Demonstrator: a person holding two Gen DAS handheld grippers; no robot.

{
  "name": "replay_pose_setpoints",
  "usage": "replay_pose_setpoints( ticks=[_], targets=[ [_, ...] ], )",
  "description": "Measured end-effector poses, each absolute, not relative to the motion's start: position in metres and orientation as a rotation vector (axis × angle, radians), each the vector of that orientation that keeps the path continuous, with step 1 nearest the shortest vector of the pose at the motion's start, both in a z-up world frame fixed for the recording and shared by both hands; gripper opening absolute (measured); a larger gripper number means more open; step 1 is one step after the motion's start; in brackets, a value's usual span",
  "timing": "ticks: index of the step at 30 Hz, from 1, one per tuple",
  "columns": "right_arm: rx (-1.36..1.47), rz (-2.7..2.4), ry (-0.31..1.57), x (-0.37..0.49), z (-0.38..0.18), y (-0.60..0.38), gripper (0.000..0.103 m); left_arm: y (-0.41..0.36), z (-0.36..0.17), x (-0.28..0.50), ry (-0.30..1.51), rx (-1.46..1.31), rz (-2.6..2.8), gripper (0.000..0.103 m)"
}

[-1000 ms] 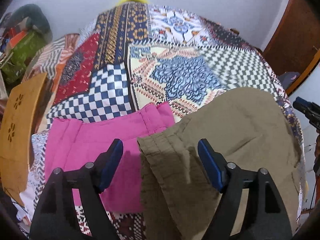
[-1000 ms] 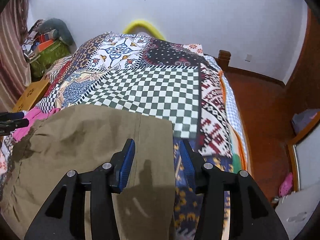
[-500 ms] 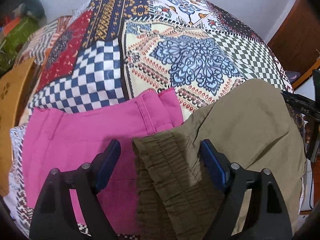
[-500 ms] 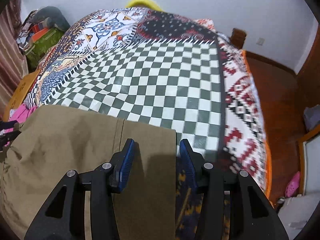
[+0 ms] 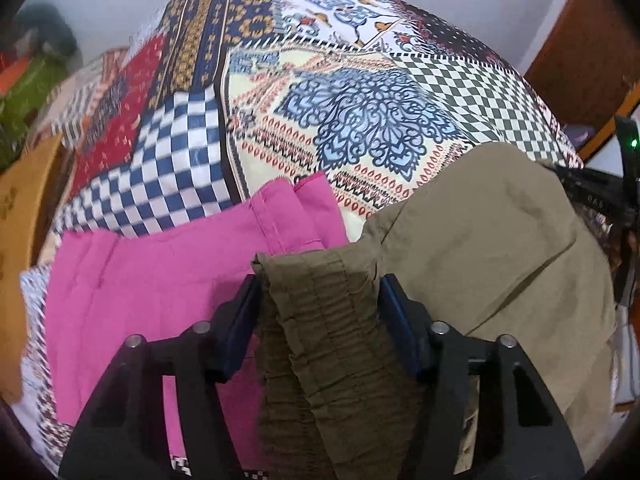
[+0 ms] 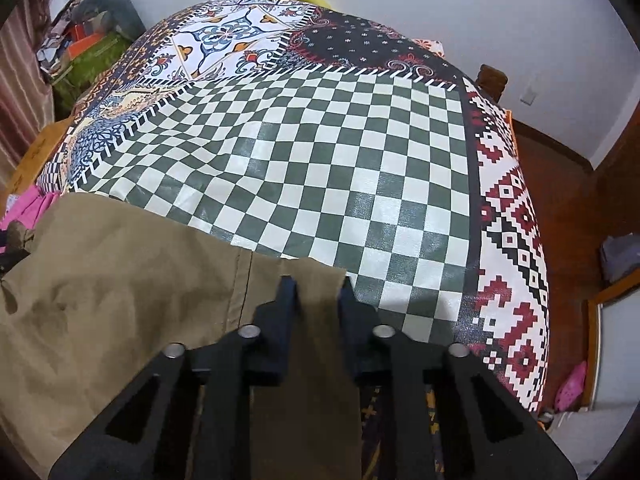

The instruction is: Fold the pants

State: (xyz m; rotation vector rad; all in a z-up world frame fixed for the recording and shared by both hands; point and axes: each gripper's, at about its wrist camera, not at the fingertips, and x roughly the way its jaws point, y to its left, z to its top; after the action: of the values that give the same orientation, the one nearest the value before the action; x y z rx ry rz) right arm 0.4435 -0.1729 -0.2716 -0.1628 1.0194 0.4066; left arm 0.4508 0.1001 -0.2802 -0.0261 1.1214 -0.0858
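Note:
Olive pants lie flat across the near part of a patchwork bedspread. My left gripper points steeply down at their gathered elastic waistband; its jaws are closing and both blue pads touch the bunched band. In the right wrist view the olive pants spread to the left. My right gripper sits at the corner of the leg end, its jaws closing narrowly on the fabric edge. A pink garment lies under the waistband end.
The bedspread reaches back to a white wall. A wooden board stands by the bed's left side, with a green bag beyond it. Brown floor and a pink slipper lie past the bed's right edge.
Both grippers have sunk closer to the olive pants. The left jaws narrowed onto the waistband. The right jaws narrowed onto the leg-end corner.

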Motion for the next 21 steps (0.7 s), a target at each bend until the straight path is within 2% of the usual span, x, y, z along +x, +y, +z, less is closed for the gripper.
replay_pose_setpoints(
  ticks=[1,6,21],
  targets=[
    [-0.174,0.41,1.014,0.441,-0.27,-0.171,0.009,0.097,-0.278,0.45,1.115,-0.007,-0.092,0.051],
    [-0.221,0.374,0.902,0.426,-0.254,-0.167,0.007,0.084,-0.263,0.438,1.03,0.134,-0.085,0.045],
    [-0.142,0.318,0.772,0.417,-0.193,-0.178,0.007,0.099,-0.219,0.432,0.922,0.016,-0.046,0.044]
  ],
)
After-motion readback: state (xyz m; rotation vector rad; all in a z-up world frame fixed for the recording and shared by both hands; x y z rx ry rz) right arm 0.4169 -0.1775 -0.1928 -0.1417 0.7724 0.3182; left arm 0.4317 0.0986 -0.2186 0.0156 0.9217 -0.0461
